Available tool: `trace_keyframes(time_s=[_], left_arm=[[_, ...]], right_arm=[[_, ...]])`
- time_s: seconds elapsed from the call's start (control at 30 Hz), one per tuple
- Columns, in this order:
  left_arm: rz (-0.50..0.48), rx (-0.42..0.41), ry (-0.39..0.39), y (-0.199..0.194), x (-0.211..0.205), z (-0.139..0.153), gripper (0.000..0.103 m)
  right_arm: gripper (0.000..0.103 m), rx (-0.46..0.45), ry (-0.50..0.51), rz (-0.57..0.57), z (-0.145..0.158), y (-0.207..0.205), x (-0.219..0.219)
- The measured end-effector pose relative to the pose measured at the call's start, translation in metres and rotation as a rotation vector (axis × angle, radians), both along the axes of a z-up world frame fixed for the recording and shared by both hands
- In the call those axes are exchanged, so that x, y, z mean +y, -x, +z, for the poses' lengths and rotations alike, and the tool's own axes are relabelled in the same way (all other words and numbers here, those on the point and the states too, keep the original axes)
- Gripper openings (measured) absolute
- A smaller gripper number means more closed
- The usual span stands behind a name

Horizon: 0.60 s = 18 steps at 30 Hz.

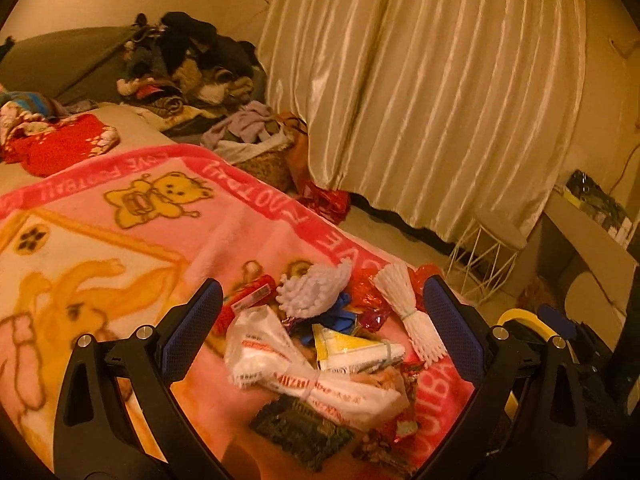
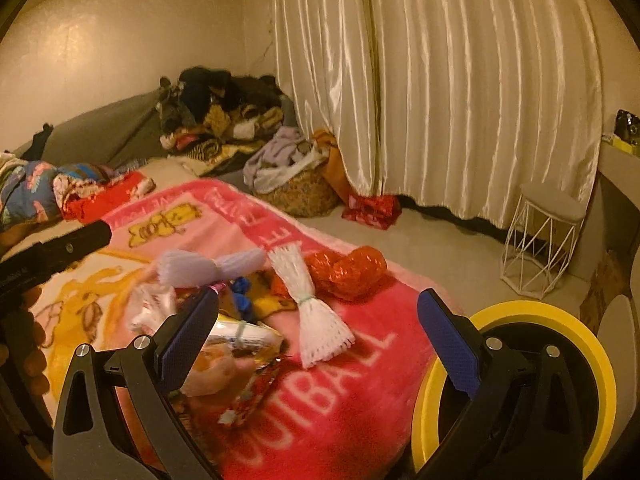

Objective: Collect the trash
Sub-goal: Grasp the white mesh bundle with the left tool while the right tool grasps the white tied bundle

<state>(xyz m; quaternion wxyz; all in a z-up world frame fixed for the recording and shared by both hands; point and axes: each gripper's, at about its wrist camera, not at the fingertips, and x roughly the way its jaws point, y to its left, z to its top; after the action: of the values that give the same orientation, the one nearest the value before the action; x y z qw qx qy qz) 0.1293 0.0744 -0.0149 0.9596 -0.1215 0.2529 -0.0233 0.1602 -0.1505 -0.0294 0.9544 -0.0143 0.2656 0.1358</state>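
A heap of trash lies on the near corner of a pink blanket (image 1: 120, 240): a white printed plastic bag (image 1: 280, 364), a white foam net sleeve (image 1: 412, 312), a pale fluffy foam net (image 1: 316, 288), red cellophane (image 1: 368, 300) and snack wrappers (image 1: 352, 348). My left gripper (image 1: 322, 320) is open and empty, its jaws spread either side of the heap. My right gripper (image 2: 318, 326) is open and empty above the heap's right side, with the foam sleeve (image 2: 316, 320) between its fingers and red cellophane (image 2: 348, 276) beyond. A yellow-rimmed black bin (image 2: 560, 364) stands on the floor at lower right.
The bin's rim also shows in the left wrist view (image 1: 524, 316). A basket of clothes (image 2: 296, 184) and a clothes pile (image 2: 224, 120) sit by the curtain (image 2: 440, 80). A white wire stool (image 2: 540, 248) stands on the floor. A red bag (image 2: 372, 208) lies under the curtain.
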Motion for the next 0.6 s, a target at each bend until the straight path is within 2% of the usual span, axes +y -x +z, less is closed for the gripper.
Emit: trace_keyframes(time_s=[0.17, 0.23, 0.47, 0.57, 0.6], left_arm=[[-0.029, 0.062, 0.008, -0.028, 0.0, -0.013, 0.091], [-0.035, 0.086, 0.021, -0.037, 0.002, -0.019, 0.085], [-0.046, 0.17, 0.094, -0.065, 0.013, -0.039, 0.075], [-0.053, 0.194, 0.122, -0.073, 0.014, -0.046, 0.07], [-0.058, 0.202, 0.133, -0.074, 0.015, -0.048, 0.064]], right_arm=[[0.095, 0.095, 0.034, -0.013, -0.022, -0.029, 0.002], [0.087, 0.14, 0.04, -0.014, -0.032, -0.041, 0.005], [0.075, 0.277, 0.046, 0.006, -0.065, -0.072, 0.015], [0.064, 0.339, 0.028, 0.02, -0.076, -0.082, 0.017], [0.056, 0.357, 0.023, 0.026, -0.08, -0.084, 0.018]])
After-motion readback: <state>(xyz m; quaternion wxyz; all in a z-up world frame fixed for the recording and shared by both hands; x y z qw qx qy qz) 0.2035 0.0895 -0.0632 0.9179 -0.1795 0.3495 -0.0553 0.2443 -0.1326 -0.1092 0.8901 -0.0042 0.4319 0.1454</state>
